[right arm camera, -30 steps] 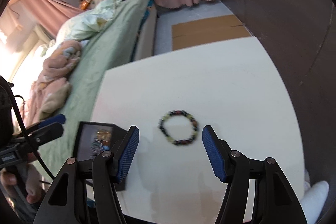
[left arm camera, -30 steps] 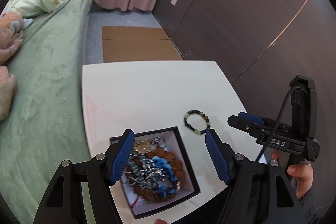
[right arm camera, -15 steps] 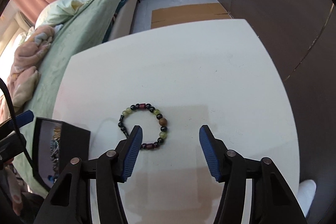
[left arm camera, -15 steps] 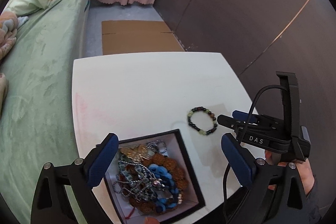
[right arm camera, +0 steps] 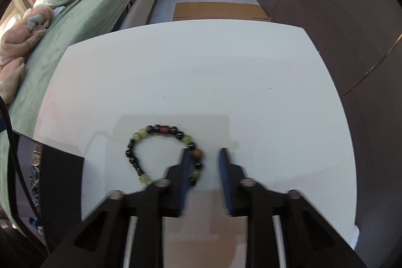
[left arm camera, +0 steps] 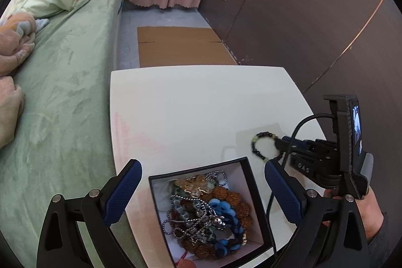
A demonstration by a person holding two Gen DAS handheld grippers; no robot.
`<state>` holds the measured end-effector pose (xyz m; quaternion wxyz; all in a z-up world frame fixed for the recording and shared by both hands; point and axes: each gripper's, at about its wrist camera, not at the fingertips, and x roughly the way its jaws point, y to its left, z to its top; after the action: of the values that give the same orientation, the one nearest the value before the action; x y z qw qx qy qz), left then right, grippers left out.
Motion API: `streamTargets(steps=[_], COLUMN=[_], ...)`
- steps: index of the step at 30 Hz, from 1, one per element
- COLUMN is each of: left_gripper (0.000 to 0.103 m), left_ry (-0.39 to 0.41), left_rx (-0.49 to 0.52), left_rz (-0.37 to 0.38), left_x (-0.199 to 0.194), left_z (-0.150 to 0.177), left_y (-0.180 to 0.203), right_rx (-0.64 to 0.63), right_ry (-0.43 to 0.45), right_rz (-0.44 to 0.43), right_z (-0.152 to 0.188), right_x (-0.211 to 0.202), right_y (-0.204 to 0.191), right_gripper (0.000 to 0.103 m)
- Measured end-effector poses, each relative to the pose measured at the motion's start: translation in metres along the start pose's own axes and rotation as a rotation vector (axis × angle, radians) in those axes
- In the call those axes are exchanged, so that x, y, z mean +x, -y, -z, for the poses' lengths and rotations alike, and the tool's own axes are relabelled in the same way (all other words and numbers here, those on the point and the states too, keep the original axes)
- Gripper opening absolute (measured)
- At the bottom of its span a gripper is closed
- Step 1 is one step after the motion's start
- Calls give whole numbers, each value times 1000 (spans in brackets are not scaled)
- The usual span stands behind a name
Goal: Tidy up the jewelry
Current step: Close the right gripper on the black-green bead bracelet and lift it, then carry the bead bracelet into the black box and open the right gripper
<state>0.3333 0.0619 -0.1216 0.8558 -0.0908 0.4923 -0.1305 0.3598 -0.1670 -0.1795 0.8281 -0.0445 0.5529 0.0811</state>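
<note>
A bead bracelet (right arm camera: pixel 140 140) of black, green and red beads lies flat on the white table (right arm camera: pixel 201 72); it also shows in the left wrist view (left arm camera: pixel 258 142). My right gripper (right arm camera: pixel 204 155) is low over it, its jaws narrowed but still apart, the left finger (right arm camera: pixel 187 162) inside the loop and the bracelet's right side between the fingers. A black box with white lining (left arm camera: pixel 155 182) holds a heap of bracelets and chains (left arm camera: pixel 208 212). My left gripper (left arm camera: pixel 201 175) is wide open above that box and holds nothing.
A green-covered bed (left arm camera: pixel 57 82) runs along the table's left side. Flat cardboard (left arm camera: pixel 181 47) lies on the floor beyond the table. A dark wall (left arm camera: pixel 301 16) stands to the right. The box shows at the left edge of the right wrist view (right arm camera: pixel 60 167).
My right gripper has dropped onto the bracelet's right side and its jaws have narrowed around it. My left gripper has drawn back over the box, still wide open.
</note>
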Motion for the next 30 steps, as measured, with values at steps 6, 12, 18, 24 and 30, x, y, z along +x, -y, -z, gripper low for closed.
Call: streamTargets(steps=[6,12,18,24,30], left_gripper=[98,98,98,98,98], left_ry=[29,65,91,112,123], left_rx=[-2,14,17,16,22], left_rz=[-12,-3,-19,-7,1], left_x=[-8,-18,-26,-36,-45], left_z=[1,3,6,8,14], left_y=[-4,-5,-2,3,9], right_rx=[31,69,71,75,63], right_ry=[-3,60,136,201,286], right_rz=[-8,-41,-67,-97,-153], right_z=[6,4,4,2,6], right_x=[-9,-36,-71,-102,-133], right_y=[9,16,13,4,-6], right_gripper=[11,11,11,11,11])
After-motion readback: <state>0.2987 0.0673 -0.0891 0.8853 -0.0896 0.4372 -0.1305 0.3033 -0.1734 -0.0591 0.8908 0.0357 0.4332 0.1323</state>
